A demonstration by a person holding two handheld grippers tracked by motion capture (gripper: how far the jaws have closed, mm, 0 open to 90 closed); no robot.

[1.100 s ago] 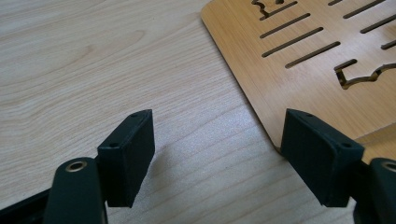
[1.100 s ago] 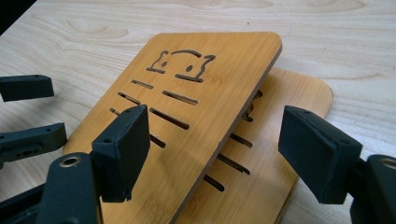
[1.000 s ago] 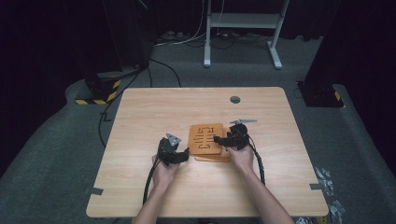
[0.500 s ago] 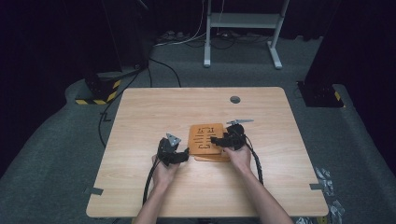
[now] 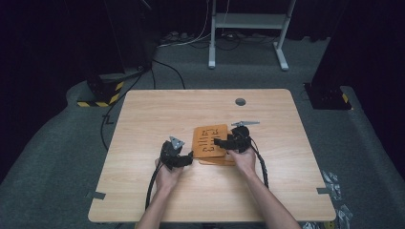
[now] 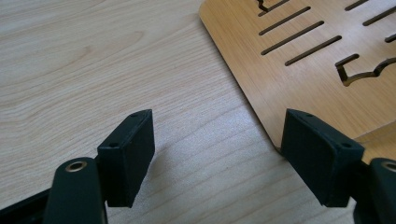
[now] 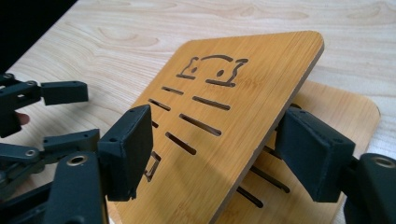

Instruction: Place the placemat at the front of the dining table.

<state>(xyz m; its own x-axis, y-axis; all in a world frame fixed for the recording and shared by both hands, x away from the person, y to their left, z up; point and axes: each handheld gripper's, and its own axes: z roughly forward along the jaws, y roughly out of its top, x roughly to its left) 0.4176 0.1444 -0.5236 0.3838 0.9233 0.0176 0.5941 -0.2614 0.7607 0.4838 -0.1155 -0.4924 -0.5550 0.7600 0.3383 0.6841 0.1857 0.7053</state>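
Two bamboo boards with cut-out slots lie stacked at the table's middle. The top board is tilted, its right edge raised off the lower board. My right gripper straddles that raised edge, one jaw above the face and one under it. Its jaws have just been closing with the board between them, and a gap still shows. My left gripper stands open on the bare table just left of the boards' corner, with nothing between its jaws.
The light wooden table has a grey round grommet near its far edge. Cables trail from both grippers toward the near edge. On the dark floor beyond stand a white metal frame and a striped block.
The right gripper has crept slightly left over the top board. The left gripper has stayed where it was.
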